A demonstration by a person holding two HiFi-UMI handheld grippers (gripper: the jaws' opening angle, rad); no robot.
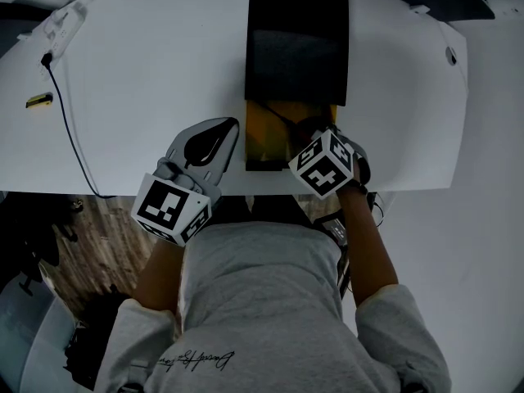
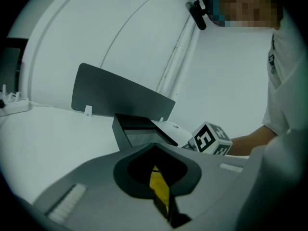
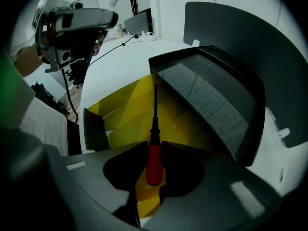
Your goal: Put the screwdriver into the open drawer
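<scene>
Right gripper view: your right gripper (image 3: 154,145) grasps the screwdriver (image 3: 154,134), its shaft pointing forward into the drawer (image 3: 127,107). Your left gripper (image 2: 155,147) is closed, empty.

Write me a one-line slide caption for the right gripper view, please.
Right gripper holds the red-handled screwdriver by its handle, shaft pointing into the open yellow drawer.
</scene>
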